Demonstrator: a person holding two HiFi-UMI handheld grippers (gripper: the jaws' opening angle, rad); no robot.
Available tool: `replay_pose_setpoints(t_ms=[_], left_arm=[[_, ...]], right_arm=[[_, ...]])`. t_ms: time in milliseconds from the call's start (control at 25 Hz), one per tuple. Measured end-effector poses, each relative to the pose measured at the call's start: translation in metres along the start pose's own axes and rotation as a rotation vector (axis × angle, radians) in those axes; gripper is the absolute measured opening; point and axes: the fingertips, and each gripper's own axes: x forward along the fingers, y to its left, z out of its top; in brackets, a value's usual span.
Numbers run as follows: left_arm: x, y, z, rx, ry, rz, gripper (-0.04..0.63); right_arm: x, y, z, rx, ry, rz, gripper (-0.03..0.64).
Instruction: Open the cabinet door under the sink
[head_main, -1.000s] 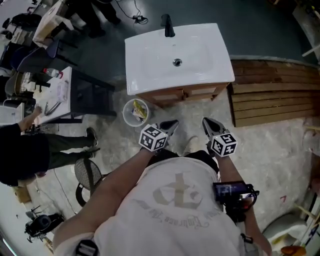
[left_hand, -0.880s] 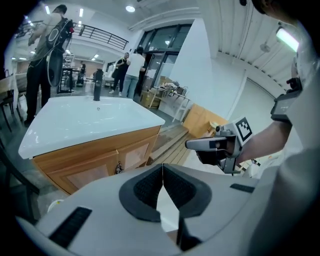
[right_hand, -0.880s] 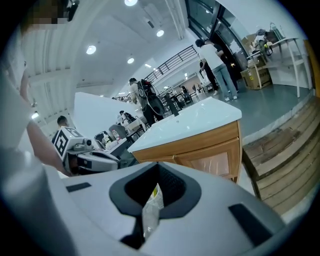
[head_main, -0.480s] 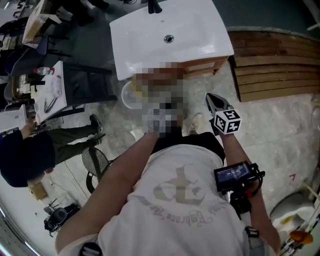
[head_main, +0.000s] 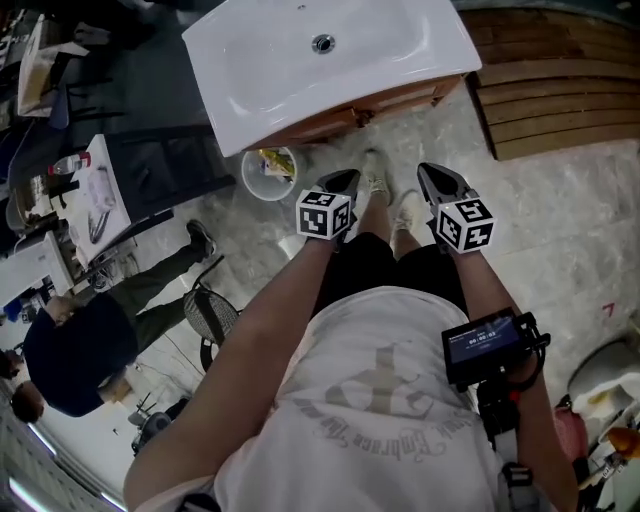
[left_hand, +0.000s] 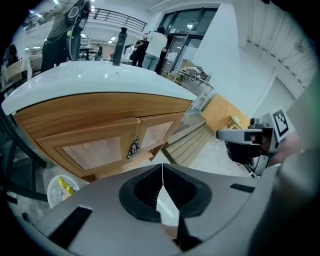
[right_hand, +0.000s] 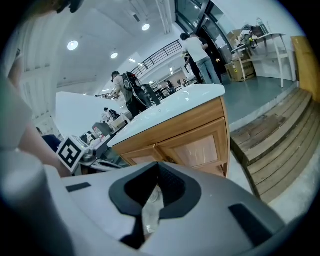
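The cabinet doors (left_hand: 95, 150) sit closed under the white sink (head_main: 330, 60) - two pale wood panels that meet at a dark handle (left_hand: 133, 148) on the middle seam, their edges flush with the frame; from the head view only a thin strip of the wooden front shows beneath the overhanging basin rim. A white bucket (head_main: 270, 172) with something yellow inside stands on the floor (head_main: 540, 230) just beside the cabinet's left corner; wooden steps (head_main: 560, 90) run along its right side, near it, with a narrow strip of floor between. The pale stone floor in front of the doors is open, save for the person's shoes (head_main: 408, 212). Both grippers hang short of the cabinet, touching nothing - the left gripper (head_main: 347, 181) has its fingers closed together with nothing between them; the right gripper (head_main: 440, 178) is likewise closed and empty; the two sit side by side, apart, with the shoes between them.
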Motion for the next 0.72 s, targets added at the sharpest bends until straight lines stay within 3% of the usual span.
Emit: replay_pose_setpoints(t_ms=[120,280,440,560,720], left_arm=[[0.019,0.026,-0.006,-0.029,0.018,0.033,0.014],[0.045,0.042,-0.013,0.026,0.056,0.065,0.012],[0.067,0.034,-0.010,0.058,0.072,0.035,0.014],[0.084,0.033,-0.011,0.042,0.085,0.028,0.011],[0.096,0.046,-0.013,0.007,0.084,0.088,0.009]], right_arm=[[0.014,-0.008,-0.008,0.040,-0.006,-0.009,0.014],[0.031,-0.023,-0.025,0.073,-0.001,-0.034,0.014],[0.036,-0.031,-0.027,0.088,-0.009,-0.047,0.014],[0.037,-0.033,-0.031,0.090,-0.008,-0.044,0.014],[0.035,-0.036,-0.047,0.116,-0.001,-0.052,0.014]])
